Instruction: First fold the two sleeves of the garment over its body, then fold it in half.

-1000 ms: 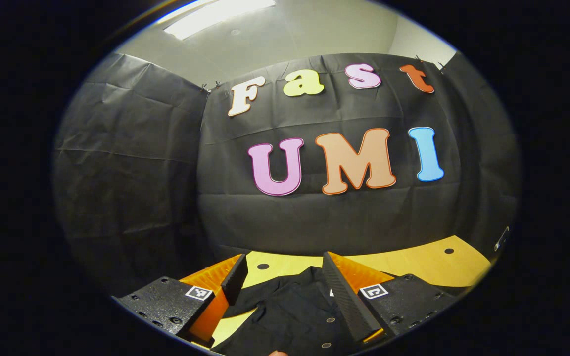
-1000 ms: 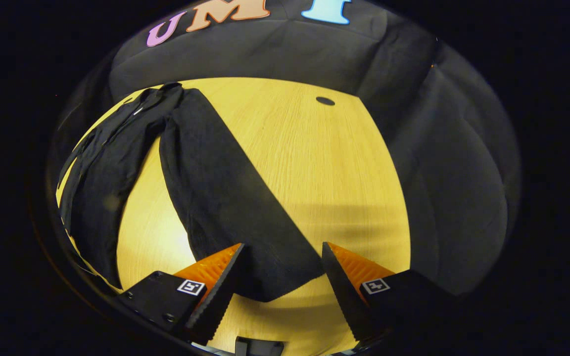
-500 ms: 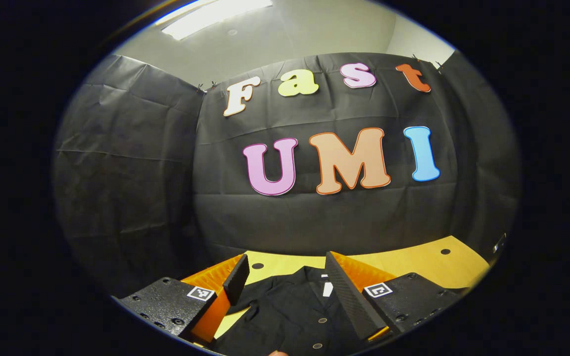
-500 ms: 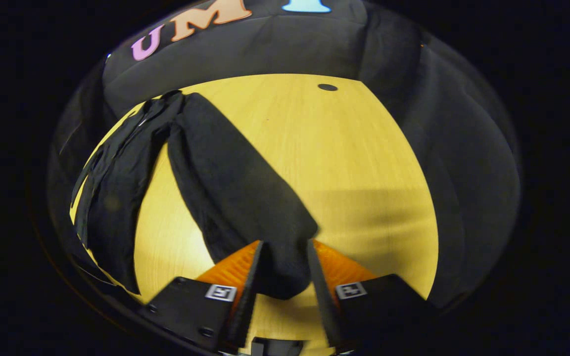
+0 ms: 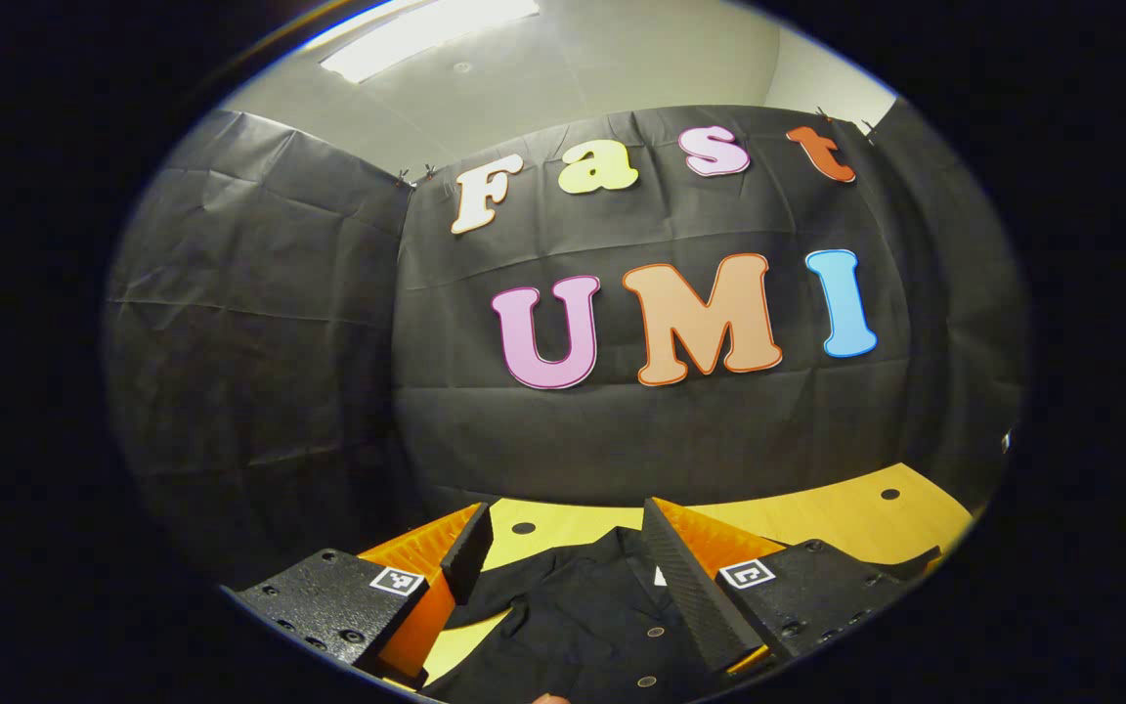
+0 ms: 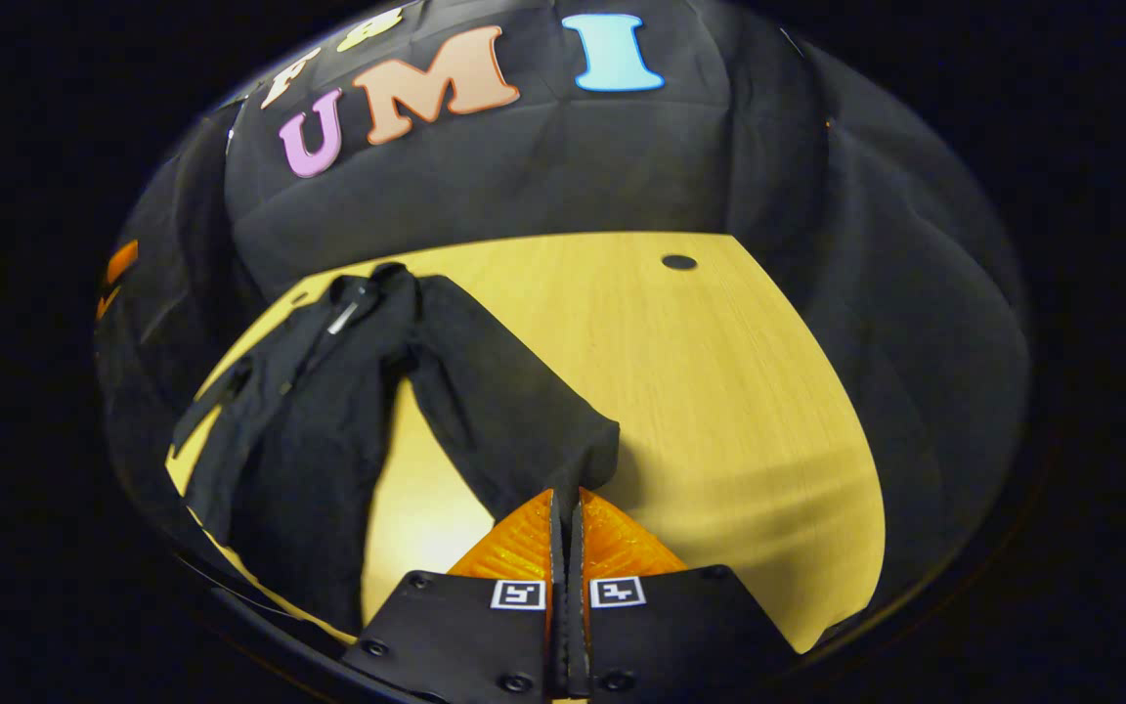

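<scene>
At the bottom of the right gripper view, the right gripper [image 6: 568, 508] is pinching the cuff end of the sleeve [image 6: 514, 420], its two fingers pressed together on the dark cloth. A second ago those fingers were standing wide apart on either side of the cuff; half a second ago they were narrowing on it. The sleeve end is now rising off the wooden table [image 6: 719, 391], bunching just ahead of the fingertips and casting a shadow to the right. Beyond the cuff, the sleeve is running up and to the left to the shoulder of the black garment [image 6: 299, 430], whose body is lying flat along the left side of the table, collar toward the far edge. A small round hole [image 6: 678, 262] is showing near the table's far right corner.

Low in the left gripper view, the left gripper [image 5: 563, 562] is hovering with its fingers spread wide, much as it was a second ago. The buttoned front of the garment is lying between and just beyond them, and they are not gripping it. Behind it, the table is meeting the black cloth wall [image 5: 260, 342].
</scene>
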Demonstrator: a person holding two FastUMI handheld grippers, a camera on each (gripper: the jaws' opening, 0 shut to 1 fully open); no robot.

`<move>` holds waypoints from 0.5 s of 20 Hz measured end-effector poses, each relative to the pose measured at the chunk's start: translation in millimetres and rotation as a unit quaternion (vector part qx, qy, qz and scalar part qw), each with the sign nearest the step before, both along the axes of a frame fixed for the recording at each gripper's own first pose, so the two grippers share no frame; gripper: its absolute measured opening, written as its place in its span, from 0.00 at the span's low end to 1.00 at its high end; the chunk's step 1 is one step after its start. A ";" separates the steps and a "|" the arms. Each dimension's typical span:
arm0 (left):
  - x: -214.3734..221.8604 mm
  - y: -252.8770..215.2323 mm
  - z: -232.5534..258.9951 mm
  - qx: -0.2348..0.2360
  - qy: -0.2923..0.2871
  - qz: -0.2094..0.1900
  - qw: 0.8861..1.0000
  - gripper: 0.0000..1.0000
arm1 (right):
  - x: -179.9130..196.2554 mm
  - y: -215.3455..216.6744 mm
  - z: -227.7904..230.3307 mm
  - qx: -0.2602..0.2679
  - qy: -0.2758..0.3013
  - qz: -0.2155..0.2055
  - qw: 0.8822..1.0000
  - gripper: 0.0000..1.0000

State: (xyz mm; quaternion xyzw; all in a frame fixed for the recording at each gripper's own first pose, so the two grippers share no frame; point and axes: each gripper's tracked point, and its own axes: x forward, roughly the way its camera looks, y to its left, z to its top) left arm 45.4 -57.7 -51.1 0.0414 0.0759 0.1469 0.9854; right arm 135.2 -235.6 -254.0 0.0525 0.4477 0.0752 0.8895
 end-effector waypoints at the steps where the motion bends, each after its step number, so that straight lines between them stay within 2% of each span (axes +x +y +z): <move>1: -1.5 3.1 -1.3 -0.004 0.000 -0.001 1.000 0.93 | 3.3 6.2 11.6 0.007 -0.006 0.001 1.000 0.02; 3: -5.0 13.3 -2.2 -0.006 -0.004 -0.003 1.000 0.94 | 13.0 15.3 38.2 0.023 -0.023 0.000 0.999 0.02; 4: -6.3 19.8 -3.2 -0.008 -0.007 -0.003 1.000 0.99 | 23.3 28.9 55.5 0.034 -0.049 -0.004 0.998 0.02; 5: -5.8 28.4 -4.7 -0.011 -0.008 -0.002 1.000 1.00 | 31.8 43.8 68.1 0.036 -0.062 -0.003 0.997 0.02; 6: -5.6 36.3 -7.4 -0.015 -0.008 -0.001 1.000 1.00 | 40.6 53.4 82.5 0.036 -0.081 -0.003 0.996 0.02; 7: -5.2 45.5 -8.5 -0.018 -0.009 0.000 1.000 0.94 | 47.7 67.5 95.4 0.037 -0.100 0.001 0.994 0.02; 8: -4.2 54.3 -8.3 -0.020 -0.010 0.001 1.000 0.94 | 52.2 81.4 106.6 0.033 -0.106 0.008 0.994 0.02; 9: -4.8 64.2 -7.2 -0.022 -0.012 0.001 1.000 1.00 | 60.9 100.0 123.1 0.028 -0.121 0.018 0.992 0.02; 10: -3.7 76.7 -7.3 -0.021 -0.014 0.001 1.000 1.00 | 67.8 115.2 135.6 0.026 -0.134 0.027 0.990 0.02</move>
